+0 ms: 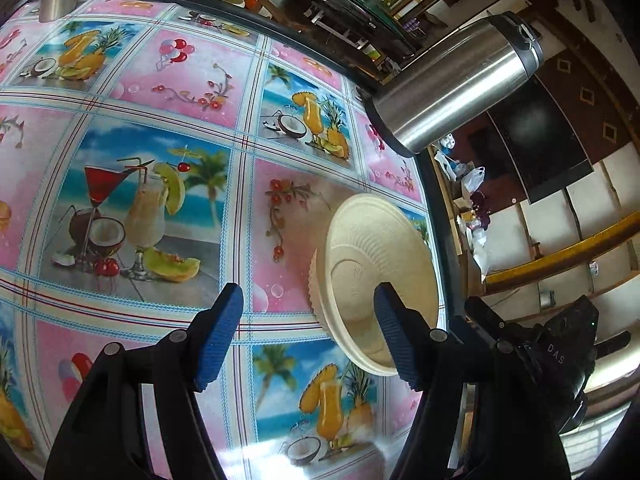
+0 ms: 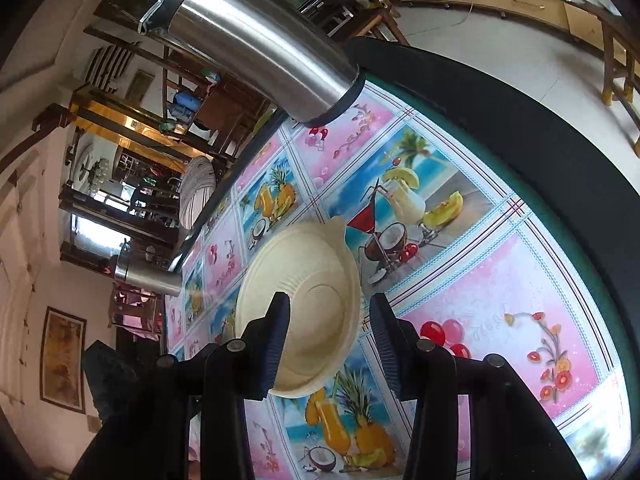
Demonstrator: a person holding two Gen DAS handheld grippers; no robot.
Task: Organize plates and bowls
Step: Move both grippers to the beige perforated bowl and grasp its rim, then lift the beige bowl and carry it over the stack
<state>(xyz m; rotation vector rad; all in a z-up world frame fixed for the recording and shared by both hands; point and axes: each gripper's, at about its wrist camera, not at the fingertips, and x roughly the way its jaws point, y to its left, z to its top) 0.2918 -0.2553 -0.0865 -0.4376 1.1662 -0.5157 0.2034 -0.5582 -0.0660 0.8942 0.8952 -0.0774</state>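
A cream ribbed bowl sits on the fruit-print tablecloth near the table's right edge, with a ridged layer showing under its left side. My left gripper hangs open just in front of it; the right finger overlaps the bowl's near rim and the left finger is over bare cloth. In the right wrist view the same bowl lies ahead of my right gripper. That gripper is open, its left finger over the bowl's inside and its right finger outside the rim. Neither pad presses on the wall.
A tall steel flask stands at the table edge beyond the bowl, also the flask in the right wrist view. A second steel flask stands farther along. The dark table rim curves close by. The right gripper's black body is beside my left one.
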